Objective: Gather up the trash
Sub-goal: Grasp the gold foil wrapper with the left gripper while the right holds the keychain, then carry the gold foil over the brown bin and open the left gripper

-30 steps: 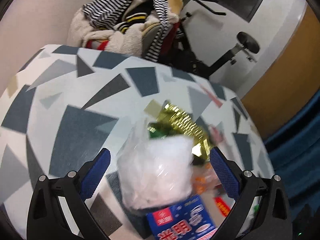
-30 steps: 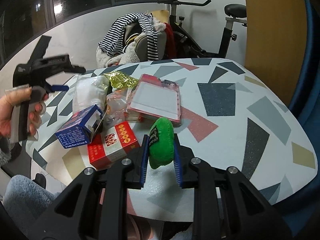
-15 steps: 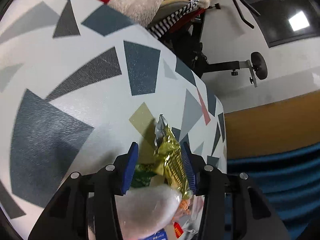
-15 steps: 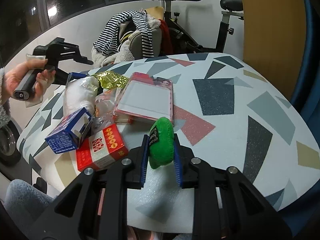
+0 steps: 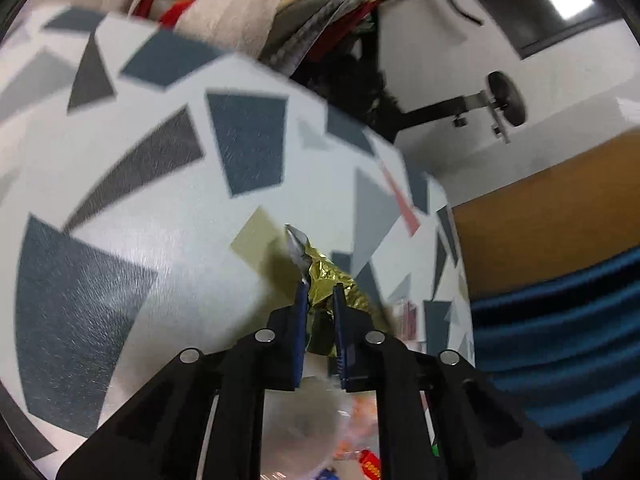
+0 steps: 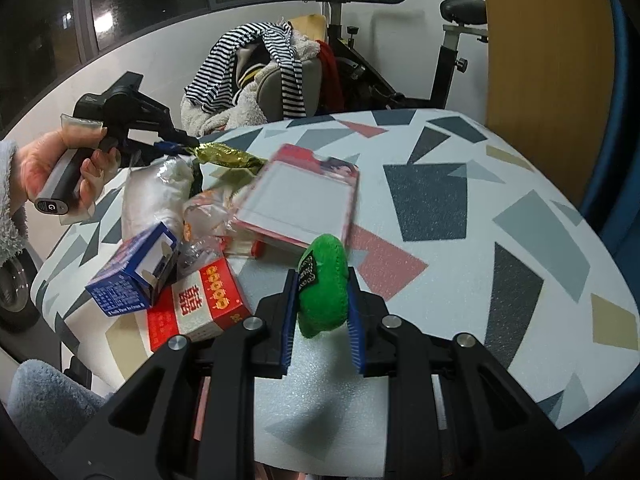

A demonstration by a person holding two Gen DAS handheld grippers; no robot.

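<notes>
My left gripper (image 5: 320, 292) is shut on a crinkled gold foil wrapper (image 5: 326, 280), pinching its near end; the wrapper also shows in the right wrist view (image 6: 226, 156), held at the far left of the pile by the left gripper (image 6: 176, 146). My right gripper (image 6: 322, 280) is shut on a green plush pouch (image 6: 322, 284) above the table's near edge. The trash pile holds a clear plastic bag with white stuffing (image 6: 154, 192), a blue box (image 6: 134, 272), a red and white box (image 6: 198, 306) and a pink-edged blister pack (image 6: 300, 200).
The round table (image 6: 500, 208) has a white top with grey, blue and red shapes. Behind it stand a chair heaped with striped clothes (image 6: 260, 64) and an exercise bike (image 6: 400, 40). A wooden panel (image 6: 548, 40) and blue curtain are at right.
My left gripper moved past the plastic bag to the gold wrapper and closed on it. My right gripper kept holding the green pouch, nearly still.
</notes>
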